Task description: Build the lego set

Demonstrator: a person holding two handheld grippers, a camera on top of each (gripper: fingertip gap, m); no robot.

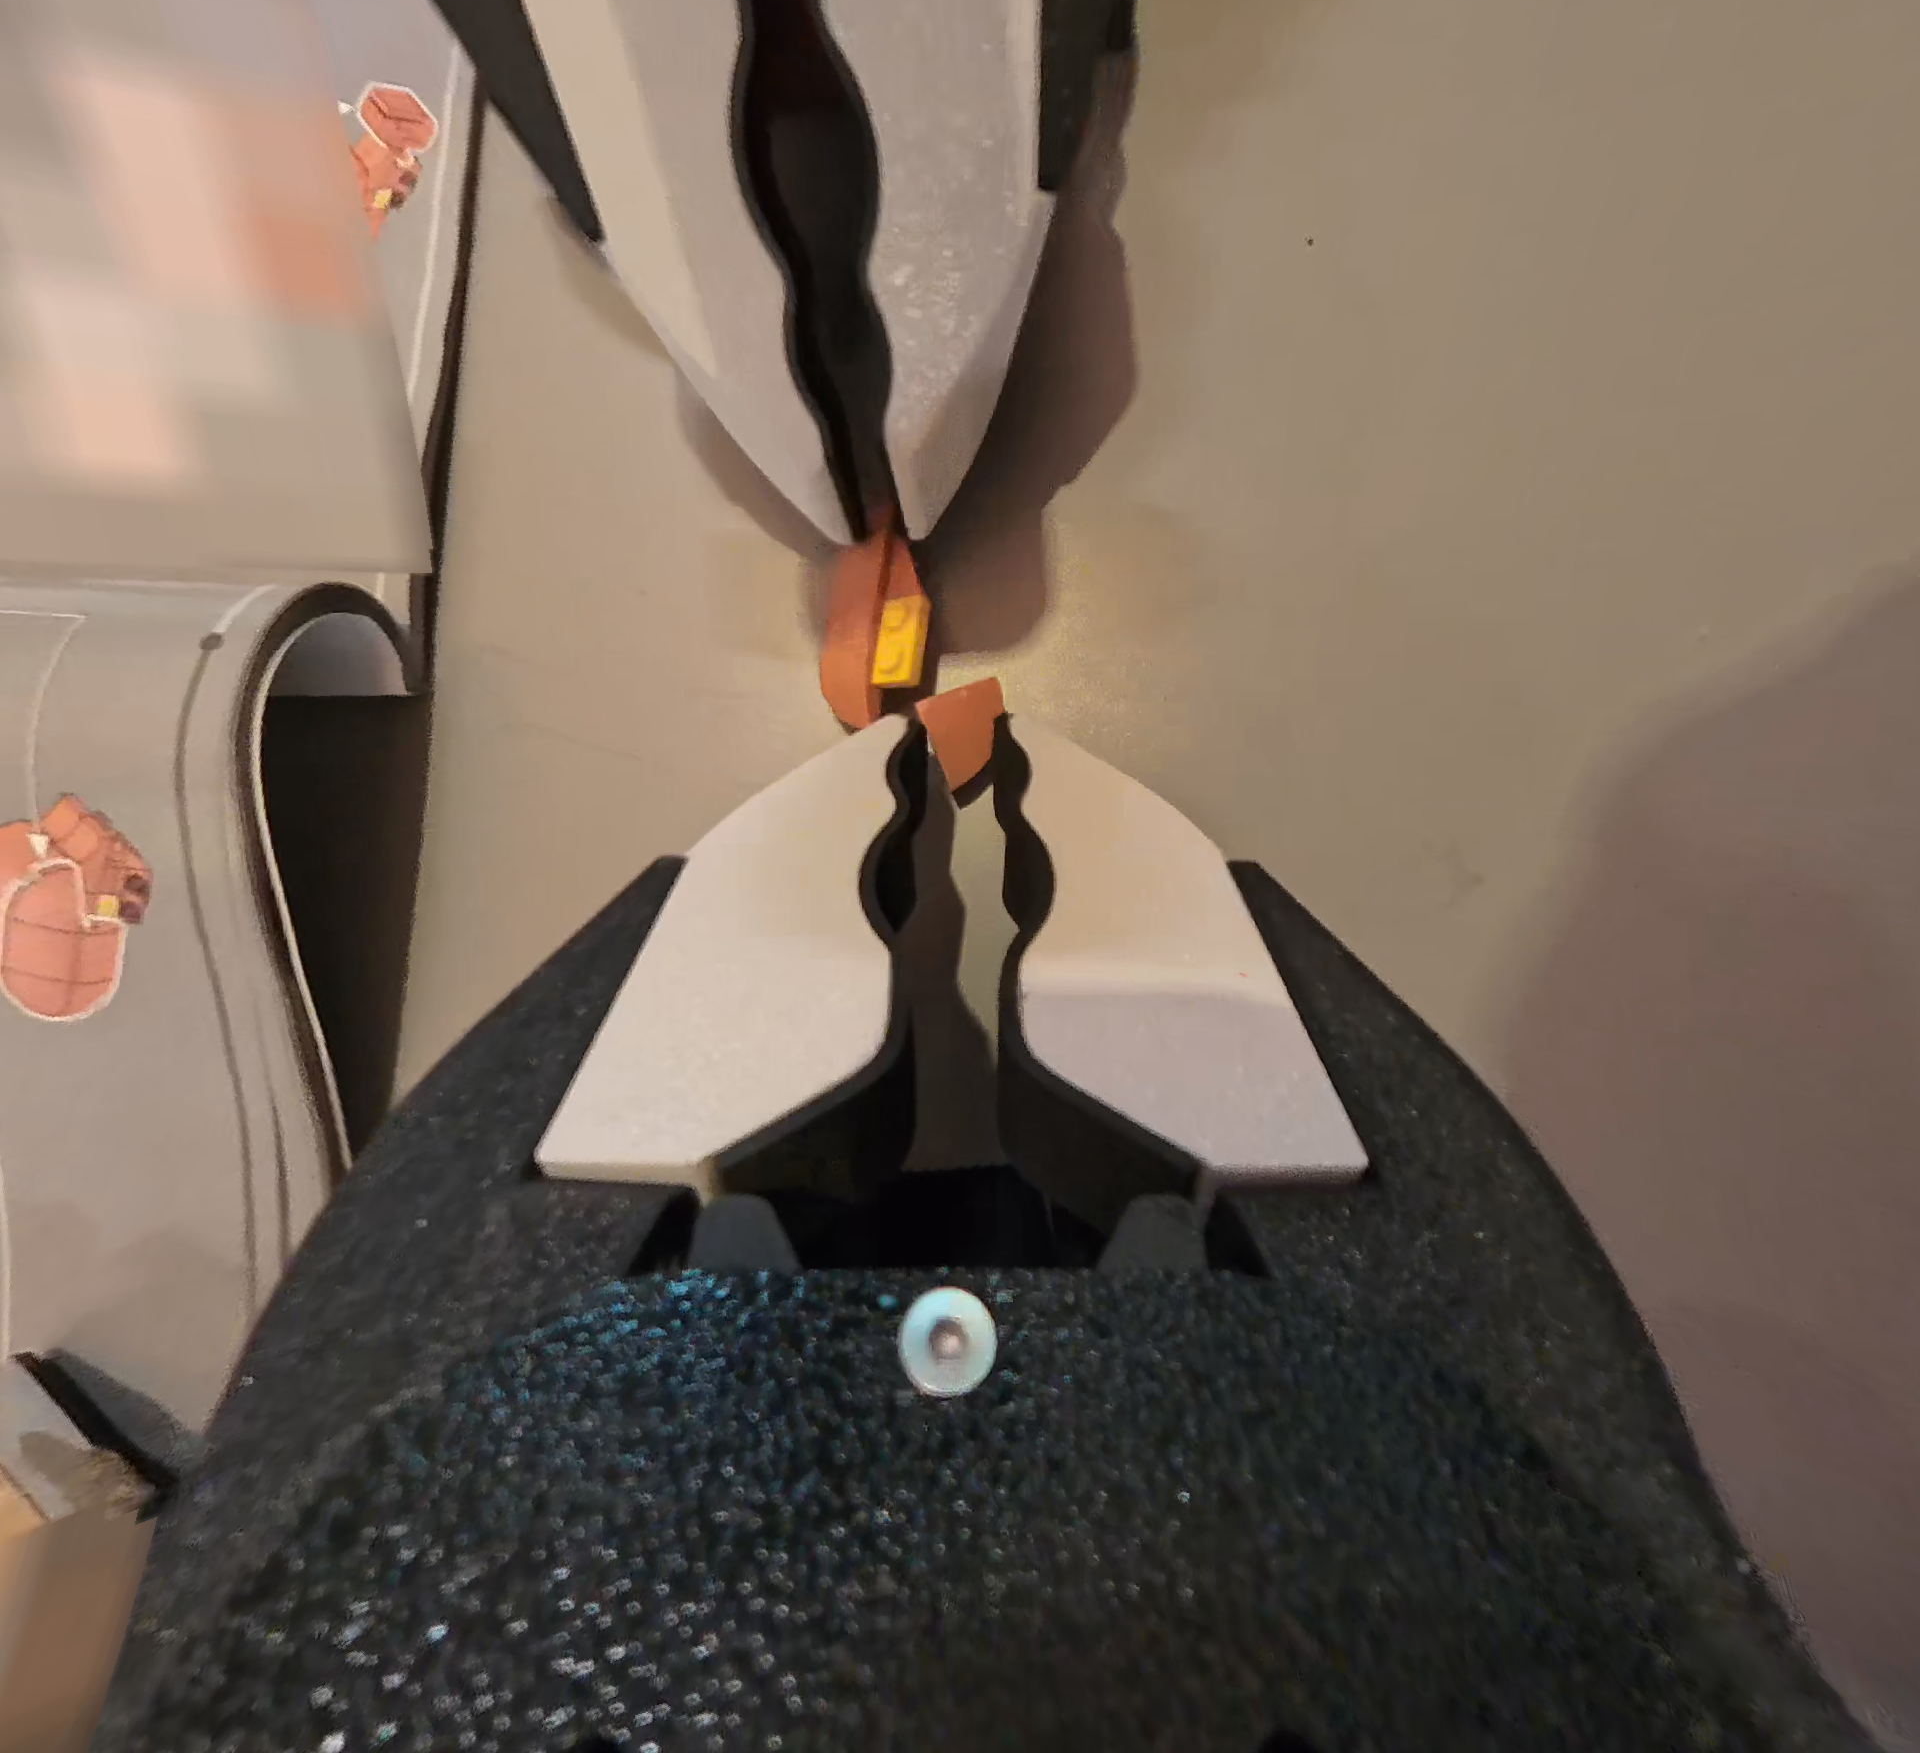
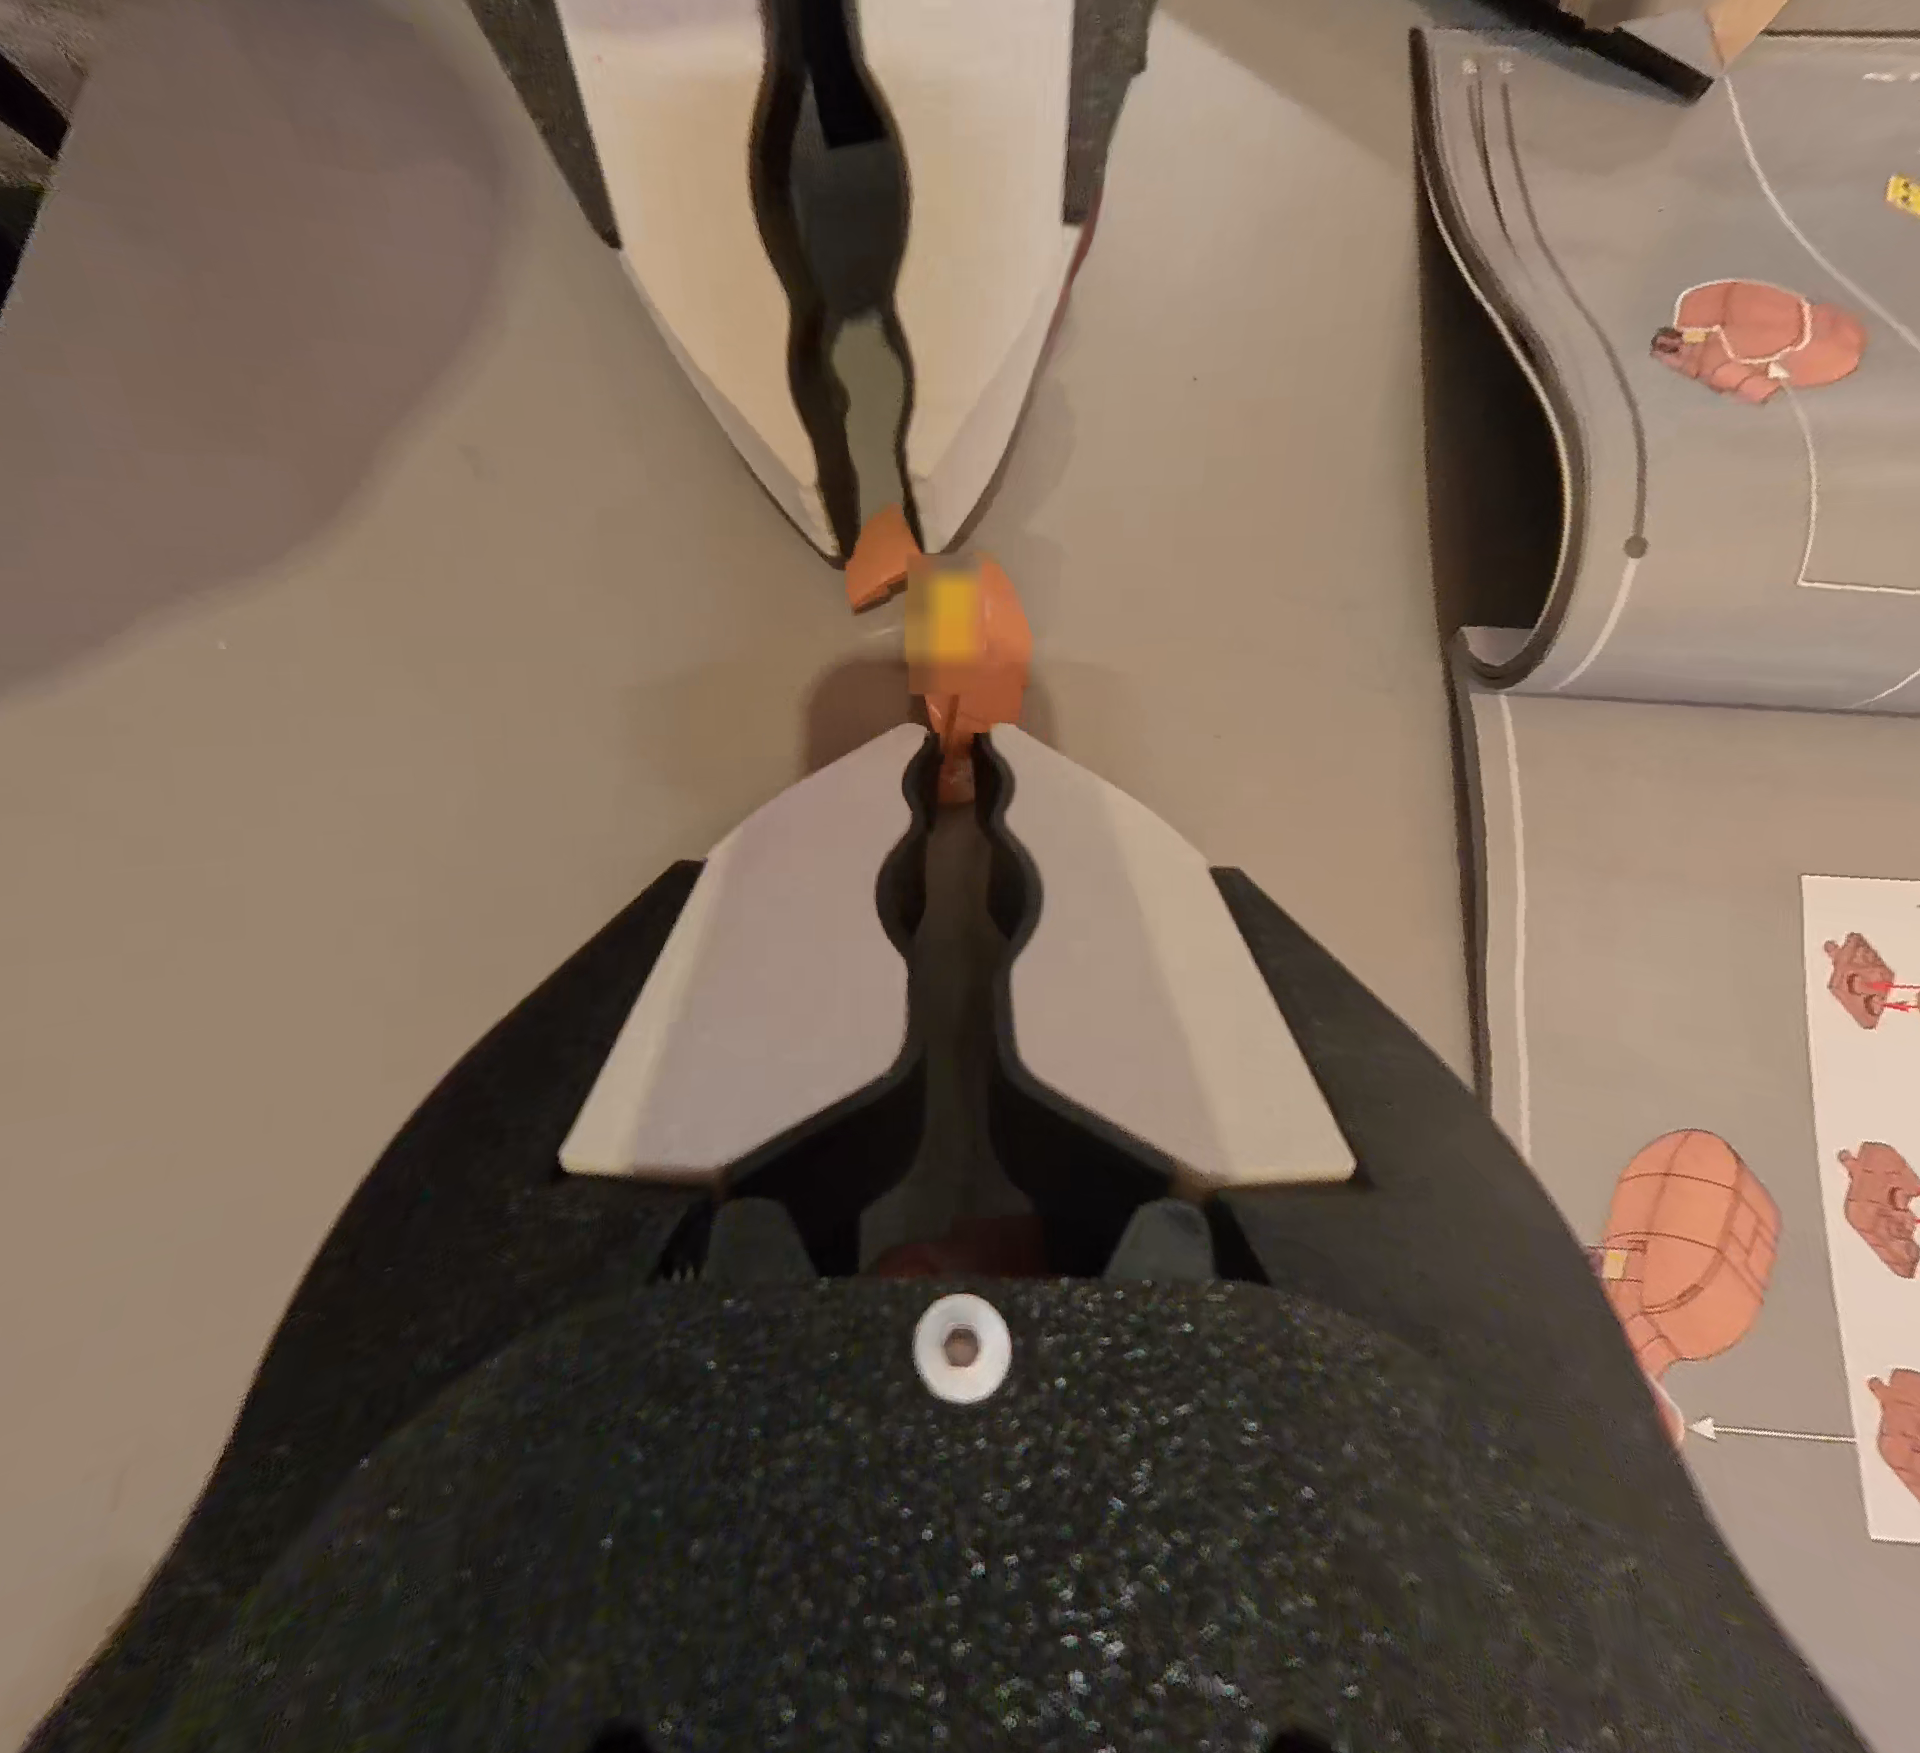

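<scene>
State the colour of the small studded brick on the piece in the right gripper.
Yellow brick, clearest in the left wrist view.

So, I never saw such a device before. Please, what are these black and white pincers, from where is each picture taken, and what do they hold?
These are two handheld grippers, each carrying its own camera that looks along its two fingers. In the left view, the left gripper pinches a small brown piece. The right gripper faces it and grips a brown brick assembly bearing a yellow brick. The two parts almost meet above a beige table. An open building-instruction booklet lies beside them.
</scene>
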